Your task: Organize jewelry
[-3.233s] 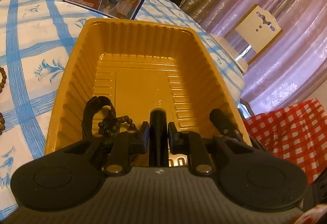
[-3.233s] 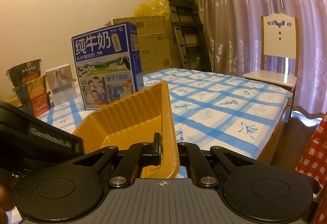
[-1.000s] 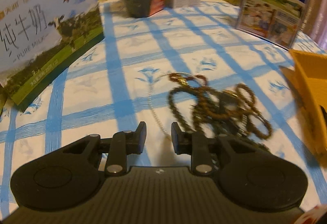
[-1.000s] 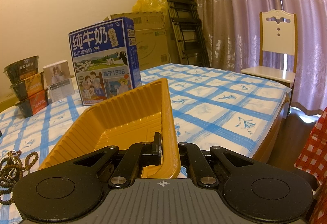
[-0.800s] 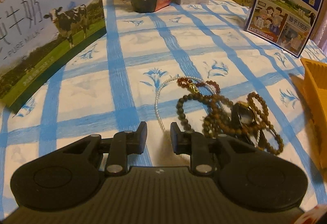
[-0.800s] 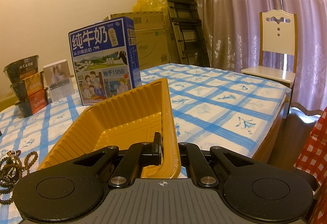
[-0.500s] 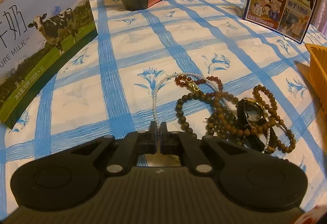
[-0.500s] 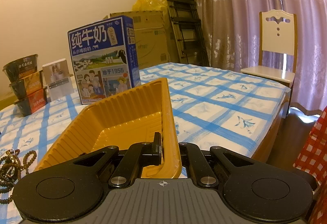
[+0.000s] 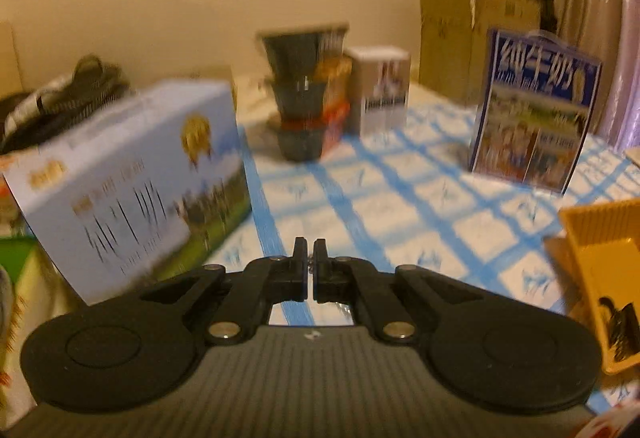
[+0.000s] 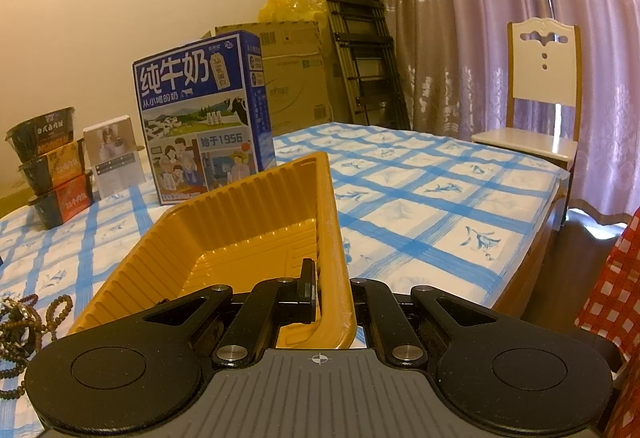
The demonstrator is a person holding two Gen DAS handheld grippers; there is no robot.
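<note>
My left gripper [image 9: 310, 266] is shut, raised above the blue-checked tablecloth; small pearl-like beads of a thin necklace [image 9: 310, 268] show between its fingertips. The view is motion-blurred. The orange plastic tray [image 9: 592, 262] is at the right edge, with a dark item [image 9: 618, 322] inside. My right gripper [image 10: 332, 290] is shut on the near right wall of the orange tray [image 10: 240, 222]. A pile of brown bead bracelets [image 10: 24, 326] lies on the cloth at the left edge of the right wrist view.
A blue milk carton [image 10: 204, 118] stands behind the tray. A light-blue milk box [image 9: 128, 174] lies left. Stacked noodle bowls [image 9: 308, 90] and a small white box [image 9: 382, 90] stand at the back. A chair [image 10: 540, 110] and ladder [image 10: 356, 34] are beyond the table.
My left gripper closed on the thin pearl necklace beside the bead pile and lifted up; its view now tilts toward the wall. The right gripper stays clamped on the tray.
</note>
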